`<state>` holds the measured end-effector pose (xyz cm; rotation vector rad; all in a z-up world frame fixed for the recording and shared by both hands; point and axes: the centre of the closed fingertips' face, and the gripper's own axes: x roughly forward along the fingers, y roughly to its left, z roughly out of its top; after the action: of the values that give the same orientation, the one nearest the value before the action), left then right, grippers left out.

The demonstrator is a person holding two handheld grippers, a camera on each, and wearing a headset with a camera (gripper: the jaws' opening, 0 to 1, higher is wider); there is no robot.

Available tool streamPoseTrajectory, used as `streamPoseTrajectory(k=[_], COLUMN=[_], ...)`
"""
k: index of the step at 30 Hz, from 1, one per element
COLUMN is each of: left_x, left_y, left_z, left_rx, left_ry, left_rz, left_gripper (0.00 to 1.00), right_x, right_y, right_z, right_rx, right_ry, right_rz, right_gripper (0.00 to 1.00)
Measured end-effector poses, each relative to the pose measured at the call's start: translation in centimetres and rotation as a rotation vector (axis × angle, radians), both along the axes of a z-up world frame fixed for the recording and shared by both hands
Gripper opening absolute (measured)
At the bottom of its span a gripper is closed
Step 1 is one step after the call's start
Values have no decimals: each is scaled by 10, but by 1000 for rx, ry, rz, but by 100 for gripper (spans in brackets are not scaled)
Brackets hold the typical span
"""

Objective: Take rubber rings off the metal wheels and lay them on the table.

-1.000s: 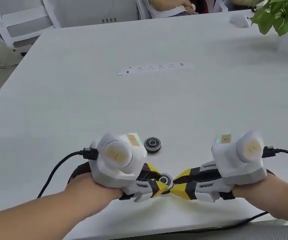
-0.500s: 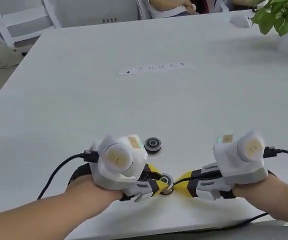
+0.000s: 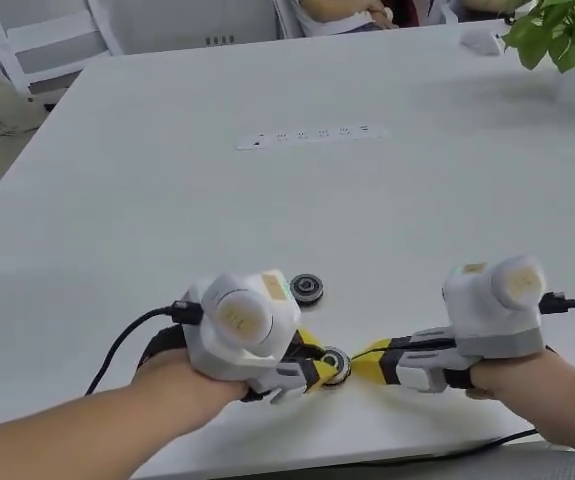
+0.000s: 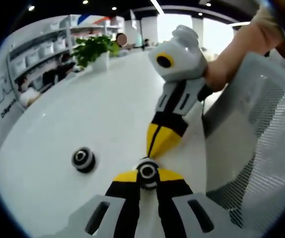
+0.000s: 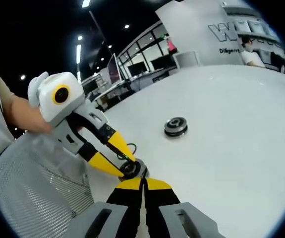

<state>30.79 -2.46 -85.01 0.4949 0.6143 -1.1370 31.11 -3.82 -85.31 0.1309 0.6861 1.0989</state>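
On the wall sign (image 5: 231, 32) we can read only a "W". The left gripper (image 4: 147, 174) is clamped on a wheel (image 3: 332, 362) at lower centre, near the table (image 3: 267, 200) edge. The right gripper (image 5: 142, 182) is closed at its rim; whether it pinches a ring, we cannot tell. A second wheel (image 3: 306, 288) lies just above, with wide bare table beyond it.

The right hand-held gripper (image 3: 359, 363) seems to have shifted rightward.
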Motion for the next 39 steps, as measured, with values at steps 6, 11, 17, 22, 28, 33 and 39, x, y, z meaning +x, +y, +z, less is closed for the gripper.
streamPoseTrajectory(k=[6,11,17,22,28,33,39], left_x=[0,0,0,-1,-1,-2,-3], left_y=[0,0,0,0,0,0,0], left_z=[0,-1,-1,-1,-1,-1,-2], left_rx=[0,-3,-2,1,3,5,6], left_ry=[-4,-4,-3,-4,-5,-8,-6], left_rz=[8,15,16,18,18,16,18], left_gripper=[12,12,12,11,11,11,11], right_x=[0,-1,-2,-4,-5,-9,-17], right_y=[2,3,5,7,9,13,23], right_z=[2,4,6,7,6,7,18], right_rx=[-4,-3,0,5,6,-6,39], right_ry=[0,7,15,12,11,-9,-12], right_rz=[13,17,22,30,40,71,123], right_gripper=[0,0,0,0,0,0,0])
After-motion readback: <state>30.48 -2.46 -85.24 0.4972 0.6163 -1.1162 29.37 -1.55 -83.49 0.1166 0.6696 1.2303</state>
